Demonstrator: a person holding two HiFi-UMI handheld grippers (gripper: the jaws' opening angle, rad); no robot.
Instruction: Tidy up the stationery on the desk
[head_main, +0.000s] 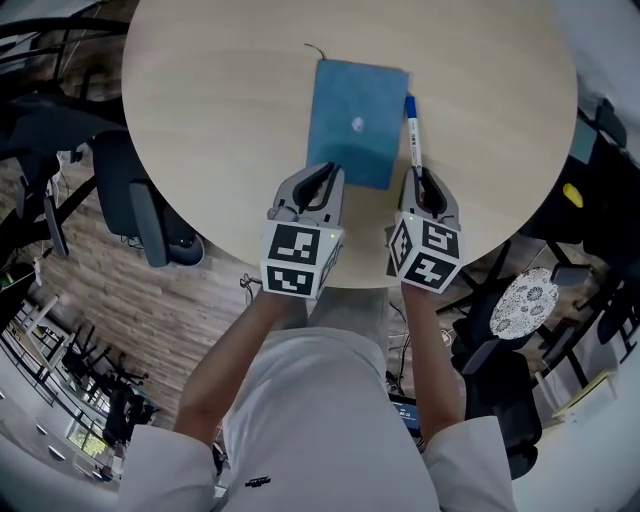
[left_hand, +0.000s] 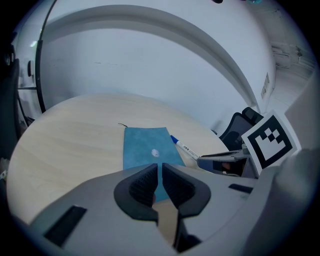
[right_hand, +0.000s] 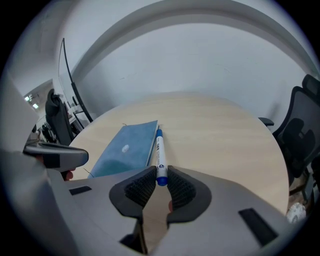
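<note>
A blue notebook (head_main: 355, 120) lies on the round pale wooden table (head_main: 220, 120), with a thin dark cord at its far corner. My left gripper (head_main: 325, 178) is at the notebook's near edge, its jaws nearly together on that edge; the blue cover (left_hand: 145, 147) shows in the thin slit between the pads (left_hand: 160, 180). A white marker with a blue cap (head_main: 412, 135) lies along the notebook's right side. My right gripper (head_main: 428, 185) is shut on the marker's near blue end (right_hand: 160, 155), between its pads (right_hand: 161, 185). The notebook (right_hand: 127, 147) sits left of the marker there.
The table's near edge runs just under both grippers. Dark office chairs stand at the left (head_main: 150, 215) and right of the table, one with a white patterned seat (head_main: 525, 300). Another chair (right_hand: 300, 125) is by the far right rim. A white wall curves behind.
</note>
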